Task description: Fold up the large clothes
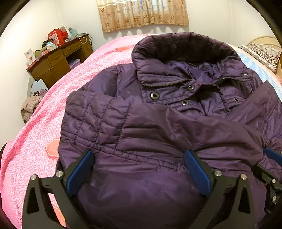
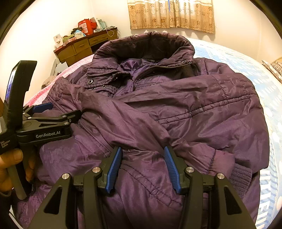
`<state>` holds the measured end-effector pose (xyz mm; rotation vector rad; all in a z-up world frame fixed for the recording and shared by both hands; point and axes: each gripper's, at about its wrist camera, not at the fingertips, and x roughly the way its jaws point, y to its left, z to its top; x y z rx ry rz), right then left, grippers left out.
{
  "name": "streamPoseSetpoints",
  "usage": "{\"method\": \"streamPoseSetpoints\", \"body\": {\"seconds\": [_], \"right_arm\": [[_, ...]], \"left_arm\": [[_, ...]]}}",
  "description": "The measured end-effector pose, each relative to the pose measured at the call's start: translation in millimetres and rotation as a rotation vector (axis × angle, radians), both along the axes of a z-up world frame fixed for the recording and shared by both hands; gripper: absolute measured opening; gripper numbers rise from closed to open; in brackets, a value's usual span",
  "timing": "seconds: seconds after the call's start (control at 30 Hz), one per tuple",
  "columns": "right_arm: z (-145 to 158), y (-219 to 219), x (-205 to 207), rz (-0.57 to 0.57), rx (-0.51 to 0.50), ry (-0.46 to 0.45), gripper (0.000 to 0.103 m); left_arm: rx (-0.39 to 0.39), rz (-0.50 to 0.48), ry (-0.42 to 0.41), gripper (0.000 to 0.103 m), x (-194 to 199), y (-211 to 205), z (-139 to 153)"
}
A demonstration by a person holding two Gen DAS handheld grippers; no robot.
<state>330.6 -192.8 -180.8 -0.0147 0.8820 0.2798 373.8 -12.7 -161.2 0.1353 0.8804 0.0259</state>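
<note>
A large purple padded jacket (image 1: 158, 123) lies front up on the bed, collar at the far end, both sleeves folded across its chest; it also shows in the right wrist view (image 2: 176, 109). My left gripper (image 1: 139, 158) is open, its blue pads wide apart over the lower part of the jacket, with jacket fabric bulging between them. My right gripper (image 2: 142, 153) is open over the crossed sleeves near a knit cuff (image 2: 241, 174). The left gripper (image 2: 44, 109) also shows from the side in the right wrist view. The right gripper's finger (image 1: 273, 155) shows at the left wrist view's right edge.
The bed has a pink cover (image 1: 35, 141) on the left and a blue patterned one (image 2: 264, 88) on the right. A wooden desk (image 1: 58, 63) with clutter stands by the far left wall. A pillow (image 1: 262, 52) lies far right. Curtains (image 1: 142, 14) hang behind.
</note>
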Motion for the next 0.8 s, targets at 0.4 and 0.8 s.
{"method": "streamPoseSetpoints", "body": {"seconds": [0.4,0.8], "right_arm": [[0.1,1.0,-1.1,0.000,0.000,0.000,0.052],[-0.2,-3.1,2.1,0.004,-0.004,0.004,0.052]], "left_arm": [[0.001,0.001,-0.003,0.103,-0.7,0.3,0.3],[-0.045,-0.014,0.001,0.103,-1.9,5.8,5.7]]}}
